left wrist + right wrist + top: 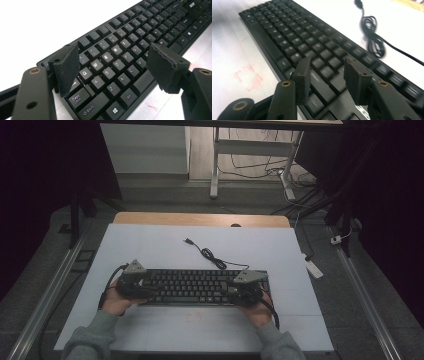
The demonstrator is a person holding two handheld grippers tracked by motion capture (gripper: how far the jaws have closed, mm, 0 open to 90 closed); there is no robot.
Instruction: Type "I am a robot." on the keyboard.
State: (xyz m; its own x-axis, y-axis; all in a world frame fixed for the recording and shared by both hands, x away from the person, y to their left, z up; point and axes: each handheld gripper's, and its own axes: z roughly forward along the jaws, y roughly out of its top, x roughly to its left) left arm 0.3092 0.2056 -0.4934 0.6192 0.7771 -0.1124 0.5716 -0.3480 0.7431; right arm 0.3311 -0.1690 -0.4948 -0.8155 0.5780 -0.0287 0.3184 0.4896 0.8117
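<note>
A black keyboard (195,287) lies crosswise on the white table top (150,250), near the front. Its cable (207,254) coils behind it and ends in a loose USB plug (187,240). My left gripper (146,288) sits at the keyboard's left end. In the left gripper view its jaws stand wide apart over the keyboard (120,50), above the Q, A and Z keys, with my left gripper (115,67) open. My right gripper (235,292) is at the right end. My right gripper (327,66) hovers over the keyboard (299,37), jaws partly apart, nothing pressed between them.
Faint red marks (192,316) show on the white sheet in front of the keyboard. A wooden strip (200,219) edges the table's far side. The coiled cable (372,32) lies just beyond the keyboard. A white power strip (314,268) lies on the floor to the right.
</note>
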